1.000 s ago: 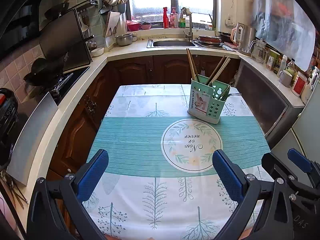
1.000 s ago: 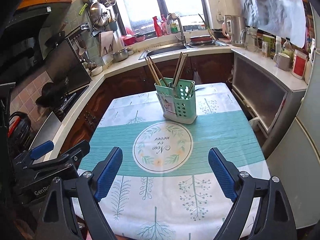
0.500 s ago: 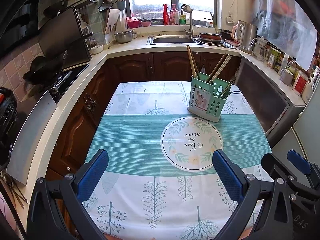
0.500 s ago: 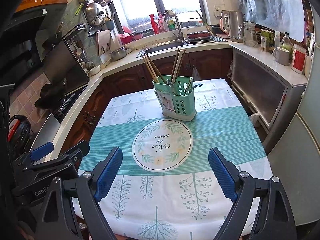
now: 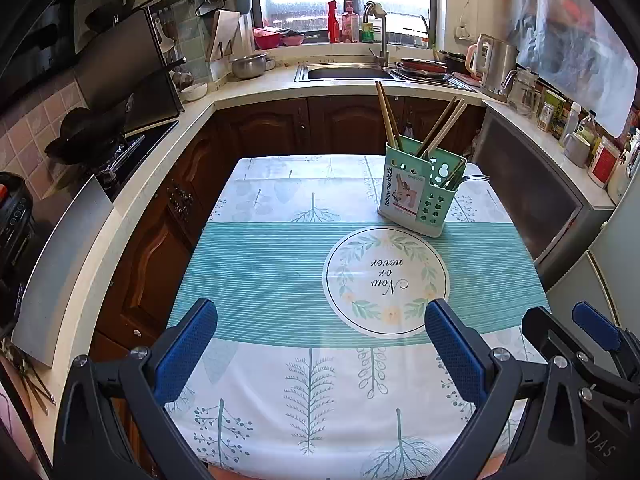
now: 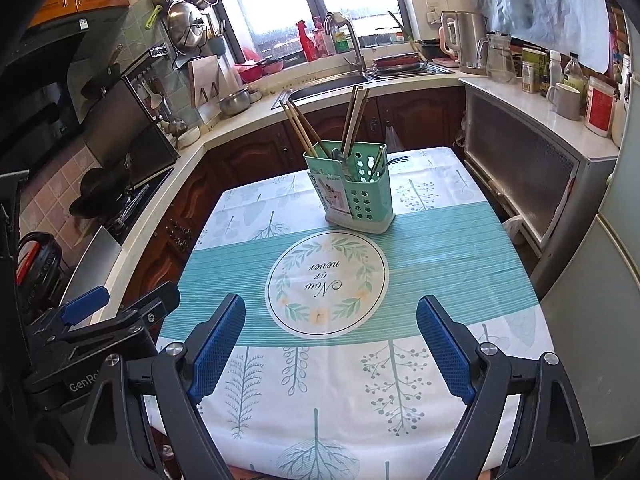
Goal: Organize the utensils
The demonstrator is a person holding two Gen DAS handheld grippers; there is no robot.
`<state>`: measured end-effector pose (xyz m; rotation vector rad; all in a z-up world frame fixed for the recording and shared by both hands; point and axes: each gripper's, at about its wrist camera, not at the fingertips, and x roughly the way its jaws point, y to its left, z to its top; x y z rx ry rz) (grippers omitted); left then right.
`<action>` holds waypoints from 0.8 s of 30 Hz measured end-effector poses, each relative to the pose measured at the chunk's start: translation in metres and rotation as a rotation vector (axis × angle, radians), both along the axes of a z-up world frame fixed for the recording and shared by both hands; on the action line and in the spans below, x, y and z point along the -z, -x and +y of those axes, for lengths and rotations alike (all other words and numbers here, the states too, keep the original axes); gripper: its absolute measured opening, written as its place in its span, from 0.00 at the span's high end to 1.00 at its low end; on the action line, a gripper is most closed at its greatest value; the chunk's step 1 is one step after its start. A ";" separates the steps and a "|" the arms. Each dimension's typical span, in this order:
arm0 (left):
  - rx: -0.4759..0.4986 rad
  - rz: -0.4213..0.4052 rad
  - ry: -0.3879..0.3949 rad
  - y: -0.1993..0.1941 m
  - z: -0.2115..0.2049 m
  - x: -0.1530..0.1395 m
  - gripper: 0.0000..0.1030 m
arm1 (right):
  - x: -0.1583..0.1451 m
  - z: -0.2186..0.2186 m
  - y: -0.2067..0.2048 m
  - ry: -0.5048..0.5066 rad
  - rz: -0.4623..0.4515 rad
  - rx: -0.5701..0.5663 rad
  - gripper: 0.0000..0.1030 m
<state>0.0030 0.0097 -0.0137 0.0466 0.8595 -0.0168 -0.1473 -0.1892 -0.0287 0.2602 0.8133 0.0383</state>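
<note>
A mint-green utensil holder stands upright on the far part of the table; it also shows in the right wrist view. Wooden chopsticks stick up from it, and a metal fork pokes out of its right side. My left gripper is open and empty over the near table edge. My right gripper is open and empty, also over the near edge. Each gripper shows at the side of the other's view.
The table carries a teal and white cloth with a round printed emblem. Kitchen counters wrap around it: a stove with a pan on the left, a sink at the back, a kettle and jars on the right.
Both grippers have drawn back and risen a little, so the holder looks slightly farther off. Both stay open and empty.
</note>
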 end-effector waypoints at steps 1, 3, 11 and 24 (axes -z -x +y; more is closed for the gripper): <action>0.000 0.001 0.000 0.000 0.000 0.000 0.01 | 0.000 0.001 0.001 0.000 0.000 0.001 0.14; -0.002 0.005 -0.002 0.000 0.001 0.001 0.01 | 0.003 0.001 -0.002 -0.004 0.004 -0.001 0.14; -0.003 0.023 0.007 -0.001 0.001 0.004 0.01 | 0.011 0.007 -0.006 -0.004 0.013 -0.001 0.14; -0.003 0.024 0.012 -0.002 0.002 0.006 0.01 | 0.015 0.010 -0.007 -0.009 0.017 -0.003 0.14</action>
